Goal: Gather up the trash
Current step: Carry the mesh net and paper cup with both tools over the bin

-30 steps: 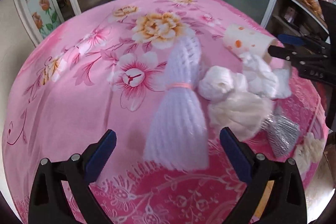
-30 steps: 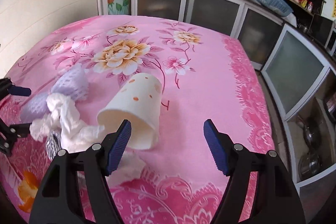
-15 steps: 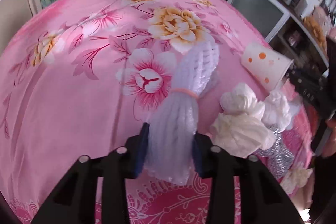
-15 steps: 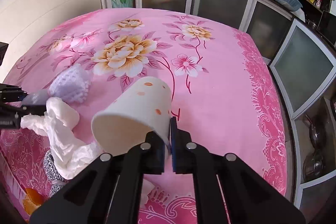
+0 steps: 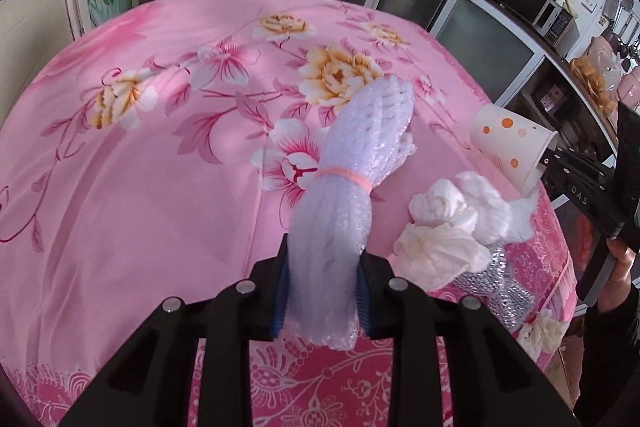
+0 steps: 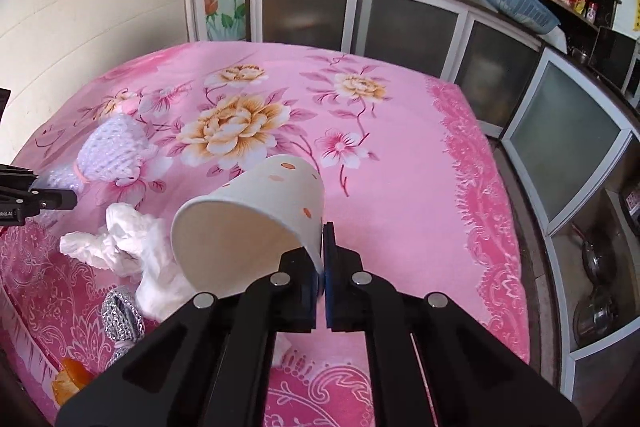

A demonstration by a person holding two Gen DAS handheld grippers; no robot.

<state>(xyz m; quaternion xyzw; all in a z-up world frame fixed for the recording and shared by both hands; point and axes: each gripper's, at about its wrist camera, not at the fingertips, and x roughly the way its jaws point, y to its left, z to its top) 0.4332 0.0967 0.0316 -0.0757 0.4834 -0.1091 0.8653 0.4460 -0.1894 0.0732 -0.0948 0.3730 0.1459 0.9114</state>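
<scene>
My left gripper [image 5: 322, 291] is shut on a white foam net sleeve [image 5: 352, 187] tied with a pink rubber band, lifted above the pink floral tablecloth [image 5: 140, 187]. My right gripper [image 6: 322, 267] is shut on the rim of a white paper cup with orange dots [image 6: 256, 219], held tilted above the cloth; the cup also shows in the left wrist view [image 5: 508, 147]. Crumpled white tissues [image 5: 452, 227] lie on the table between the grippers and show in the right wrist view [image 6: 124, 247]. A silver glittery wrapper [image 5: 492, 287] lies beside them.
An orange scrap [image 6: 70, 379] lies near the table's front edge. Cabinets with frosted doors [image 6: 400, 27] run behind and to the right of the table. The table's right edge [image 6: 500, 207] drops to the floor.
Both grippers closed from open: the left on the foam net sleeve, the right on the cup's rim. Both objects have since been lifted off the cloth.
</scene>
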